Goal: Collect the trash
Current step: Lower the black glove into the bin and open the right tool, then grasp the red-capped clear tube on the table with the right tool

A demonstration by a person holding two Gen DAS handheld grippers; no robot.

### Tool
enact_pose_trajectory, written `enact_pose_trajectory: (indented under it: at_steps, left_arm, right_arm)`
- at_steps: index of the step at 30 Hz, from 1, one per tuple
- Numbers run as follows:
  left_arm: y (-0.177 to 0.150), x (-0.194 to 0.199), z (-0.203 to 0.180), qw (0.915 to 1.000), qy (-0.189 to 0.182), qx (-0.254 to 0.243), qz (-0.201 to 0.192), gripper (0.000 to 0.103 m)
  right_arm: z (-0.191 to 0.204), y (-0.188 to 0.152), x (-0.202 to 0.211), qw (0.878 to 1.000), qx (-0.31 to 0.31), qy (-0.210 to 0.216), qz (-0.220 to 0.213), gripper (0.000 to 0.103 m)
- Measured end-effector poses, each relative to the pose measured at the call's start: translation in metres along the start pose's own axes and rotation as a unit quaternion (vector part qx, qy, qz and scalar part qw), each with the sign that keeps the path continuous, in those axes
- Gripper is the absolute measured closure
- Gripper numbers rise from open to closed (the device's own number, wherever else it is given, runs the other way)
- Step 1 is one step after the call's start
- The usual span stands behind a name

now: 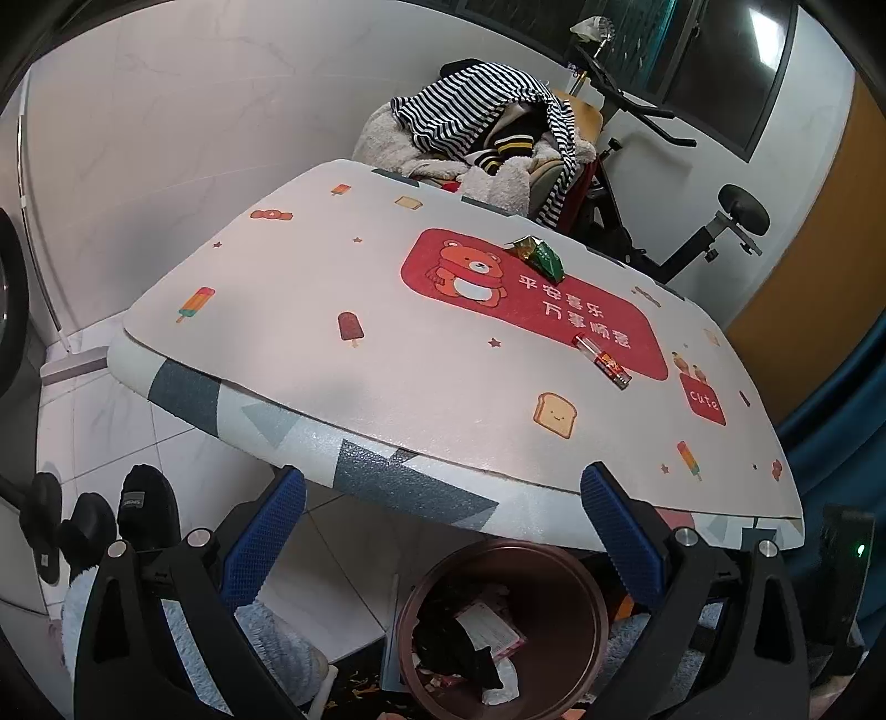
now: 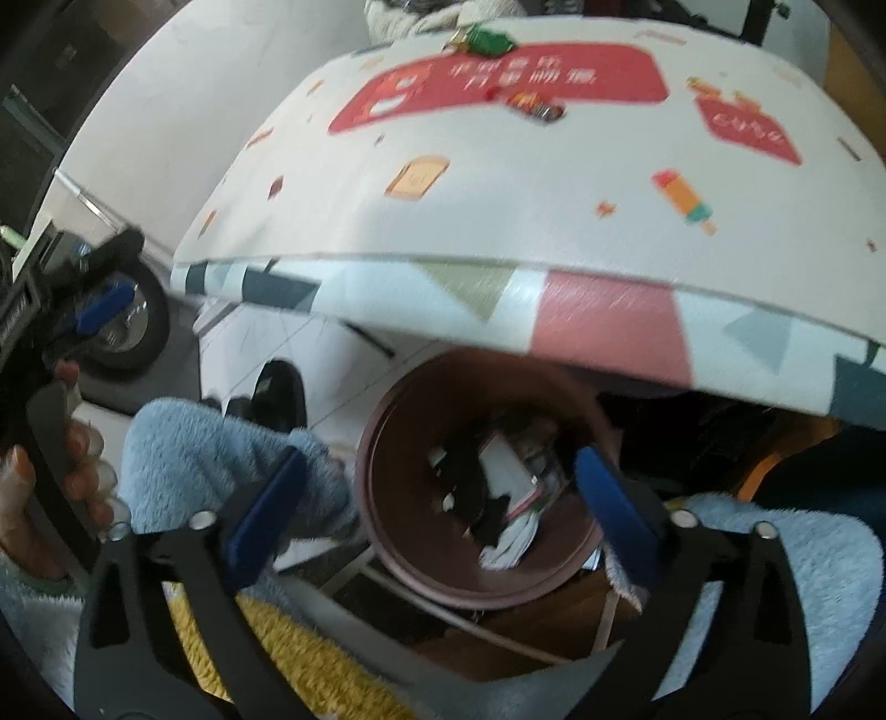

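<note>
A green and gold crumpled wrapper [image 1: 538, 256] lies on the table's red bear panel near the far edge; it also shows in the right wrist view [image 2: 483, 40]. A clear and red wrapper [image 1: 602, 361] lies nearer on the red panel, also in the right wrist view [image 2: 536, 106]. A brown round bin [image 1: 501, 628] with trash inside stands on the floor under the table's near edge; it also shows in the right wrist view [image 2: 387, 531]. My left gripper [image 1: 443, 531] is open and empty above the bin. My right gripper [image 2: 443, 498] is open and empty over the bin.
The table [image 1: 387, 310] has a printed mat with a padded edge. A chair piled with clothes [image 1: 482, 133] and an exercise bike [image 1: 664, 183] stand behind it. Dark slippers [image 1: 144, 509] lie on the tiled floor at left. The left gripper's handle and a hand [image 2: 50, 432] show at left.
</note>
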State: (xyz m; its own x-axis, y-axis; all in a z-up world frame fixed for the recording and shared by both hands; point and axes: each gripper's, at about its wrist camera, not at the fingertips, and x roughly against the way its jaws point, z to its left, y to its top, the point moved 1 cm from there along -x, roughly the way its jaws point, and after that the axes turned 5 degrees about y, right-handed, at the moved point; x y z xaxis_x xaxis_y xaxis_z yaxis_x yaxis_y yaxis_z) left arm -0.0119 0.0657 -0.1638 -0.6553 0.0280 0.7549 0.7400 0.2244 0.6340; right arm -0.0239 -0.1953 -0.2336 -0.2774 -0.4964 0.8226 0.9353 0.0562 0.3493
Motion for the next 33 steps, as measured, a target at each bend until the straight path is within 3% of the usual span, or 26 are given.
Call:
enact_pose_trajectory:
  at_steps: [9,13,18,21,25,30,33]
  left_arm:
    - [0.001,-0.006,0.002,1.0,-0.005,-0.002,-0.002,0.006]
    - [0.001,-0.012,0.003,0.9998,0.016,-0.012,-0.001,0.006]
    - [0.006,-0.017,0.007,0.9995,0.029,-0.008,-0.008,0.006]
    - [0.014,-0.022,0.013,0.9994,0.031,0.001,-0.017,0.006]
    - [0.025,-0.028,0.017,0.9991,0.034,0.007,-0.023,0.006]
    - [0.04,-0.038,0.019,0.9982,0.053,0.004,-0.026,0.006]
    - [0.046,-0.045,0.024,0.9987,0.044,0.017,-0.018,0.006]
  right_arm:
    - [-0.021,0.025,0.015,0.998,-0.018,-0.034,-0.051,0.006]
    - [-0.035,0.043,0.017,0.994,-0.051,-0.068,-0.07,0.006]
    - [-0.049,0.059,0.019,0.991,-0.064,-0.057,-0.1,0.006]
    - [-0.055,0.081,0.018,0.989,-0.049,-0.06,-0.126,0.006]
    - [-0.059,0.112,0.007,0.992,-0.025,-0.054,-0.109,0.006]
    - [-0.057,0.158,-0.02,0.989,0.027,-0.102,-0.102,0.006]
    - [-0.045,0.182,-0.041,0.978,0.102,-0.148,-0.105,0.006]
